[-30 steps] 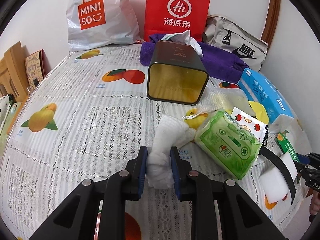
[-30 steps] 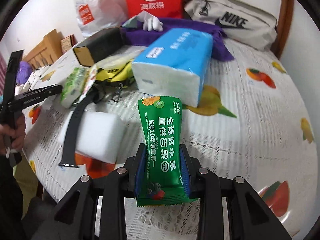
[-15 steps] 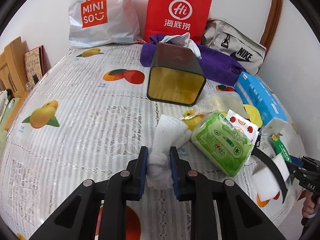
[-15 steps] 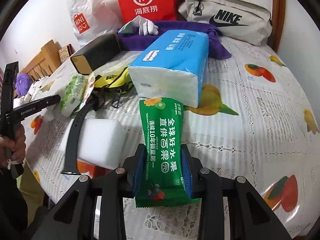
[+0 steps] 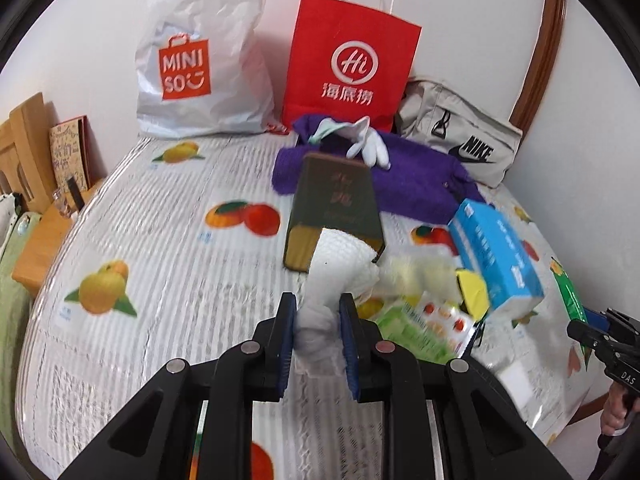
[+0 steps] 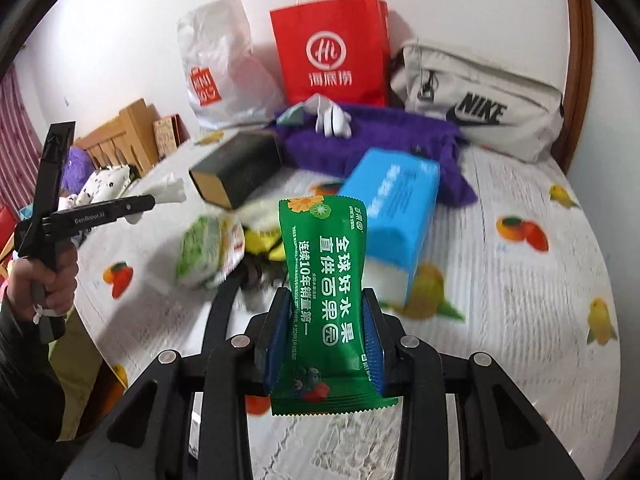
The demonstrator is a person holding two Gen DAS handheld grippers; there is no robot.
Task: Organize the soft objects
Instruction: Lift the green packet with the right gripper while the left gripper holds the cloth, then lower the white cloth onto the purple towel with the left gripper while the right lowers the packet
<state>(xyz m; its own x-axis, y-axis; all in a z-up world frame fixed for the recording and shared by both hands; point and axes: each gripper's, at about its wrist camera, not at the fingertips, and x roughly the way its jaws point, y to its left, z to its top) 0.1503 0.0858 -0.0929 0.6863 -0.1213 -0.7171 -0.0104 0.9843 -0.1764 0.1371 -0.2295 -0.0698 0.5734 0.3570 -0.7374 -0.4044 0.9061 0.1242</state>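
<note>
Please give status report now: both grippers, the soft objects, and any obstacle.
Left gripper shut on crumpled white cloth. Right gripper shut on green foil snack packet. Both held above fruit-print tablecloth. Nothing blocking.

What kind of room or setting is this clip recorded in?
Probably a room in a home: a table with a fruit-print lace cloth pushed against a white wall, shopping bags and a Nike pouch piled at the back, a wooden chair beside it.

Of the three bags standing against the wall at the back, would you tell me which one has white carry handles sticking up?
The red paper bag in the middle; its looped white handles stand above it. The white Miniso plastic bag and beige Nike bag show none.
</note>
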